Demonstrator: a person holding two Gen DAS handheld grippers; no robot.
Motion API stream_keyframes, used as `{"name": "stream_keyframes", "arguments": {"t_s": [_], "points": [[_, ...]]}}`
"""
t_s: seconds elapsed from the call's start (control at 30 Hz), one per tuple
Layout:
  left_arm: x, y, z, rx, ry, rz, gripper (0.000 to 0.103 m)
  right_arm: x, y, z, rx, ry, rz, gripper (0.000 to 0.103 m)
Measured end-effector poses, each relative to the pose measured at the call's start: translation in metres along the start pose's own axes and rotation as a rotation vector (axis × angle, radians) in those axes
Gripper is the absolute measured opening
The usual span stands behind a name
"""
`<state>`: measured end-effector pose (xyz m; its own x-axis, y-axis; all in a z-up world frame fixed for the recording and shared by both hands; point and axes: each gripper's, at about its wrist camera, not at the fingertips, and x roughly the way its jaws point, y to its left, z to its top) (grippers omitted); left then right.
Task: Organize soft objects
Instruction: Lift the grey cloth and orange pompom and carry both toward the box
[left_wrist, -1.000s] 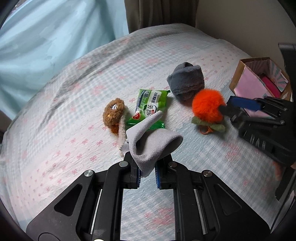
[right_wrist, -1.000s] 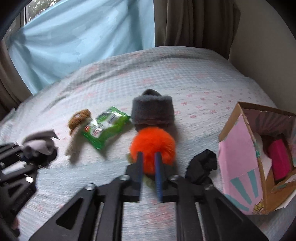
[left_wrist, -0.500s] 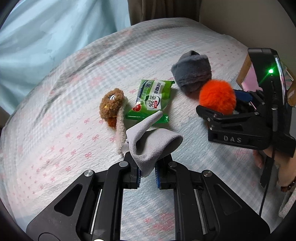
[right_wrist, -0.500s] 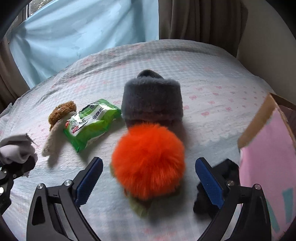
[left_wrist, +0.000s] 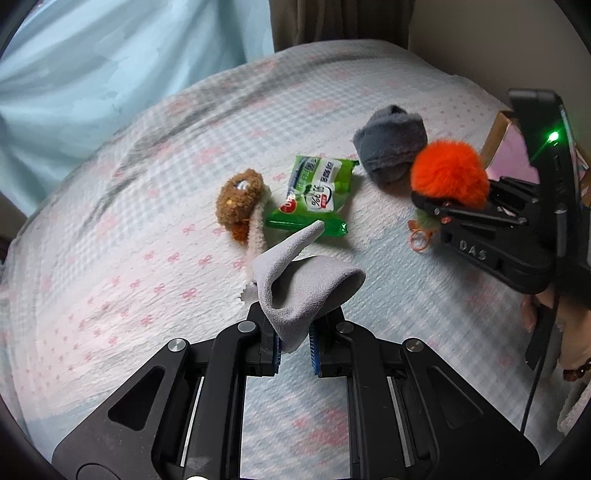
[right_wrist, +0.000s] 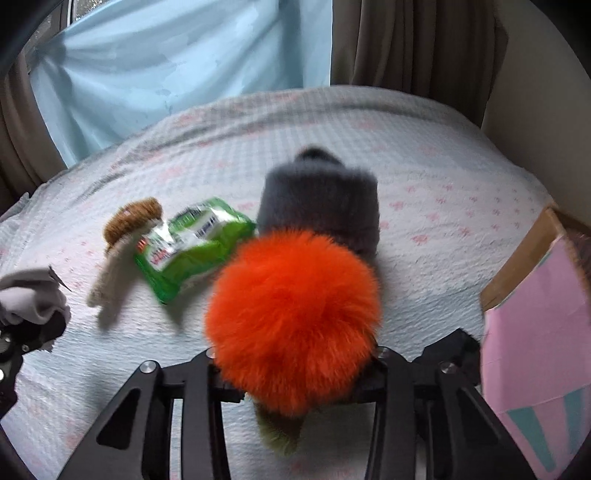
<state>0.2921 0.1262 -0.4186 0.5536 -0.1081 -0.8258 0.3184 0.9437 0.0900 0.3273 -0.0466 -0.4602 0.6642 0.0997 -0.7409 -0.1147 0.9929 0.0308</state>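
My left gripper (left_wrist: 294, 349) is shut on a grey cloth (left_wrist: 303, 284) and holds it above the bed. My right gripper (right_wrist: 295, 373) is shut on a fluffy orange pompom (right_wrist: 293, 321), lifted a little off the bedspread; its green leaves hang below. The pompom also shows in the left wrist view (left_wrist: 448, 173), at the right. On the bed lie a grey plush slipper (left_wrist: 391, 144), a green wipes packet (left_wrist: 314, 195) and a brown-capped plush mushroom (left_wrist: 240, 203). The cloth shows at the far left of the right wrist view (right_wrist: 29, 299).
A pink cardboard box (right_wrist: 543, 321) stands open at the right, close to my right gripper. A small black soft item (right_wrist: 469, 347) lies beside it. Blue curtain (right_wrist: 184, 66) and wall border the bed (left_wrist: 110, 229) at the back.
My right gripper opened wide around the orange pompom, then closed on it and lifted it. My left gripper still holds the grey cloth and has drifted slightly.
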Motion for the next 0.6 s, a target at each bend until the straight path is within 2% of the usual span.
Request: {"name": "stream_keyframes", "arguments": {"t_s": [0.2, 0.37, 0.6], "points": [[-0.051, 0.006, 0.012, -0.021, -0.052, 0.013, 0.01, -0.059, 0.005, 0.02, 0.011, -0.065, 0.007, 0.036], [-0.11, 0.004, 0.034, -0.047, -0.109, 0.013, 0.01, -0.132, 0.008, 0.043, 0.012, -0.106, 0.012, 0.036], [-0.185, -0.013, 0.065, -0.103, -0.164, -0.041, 0.01, -0.233, 0.001, 0.067, 0.038, -0.116, -0.015, 0.036]]}}
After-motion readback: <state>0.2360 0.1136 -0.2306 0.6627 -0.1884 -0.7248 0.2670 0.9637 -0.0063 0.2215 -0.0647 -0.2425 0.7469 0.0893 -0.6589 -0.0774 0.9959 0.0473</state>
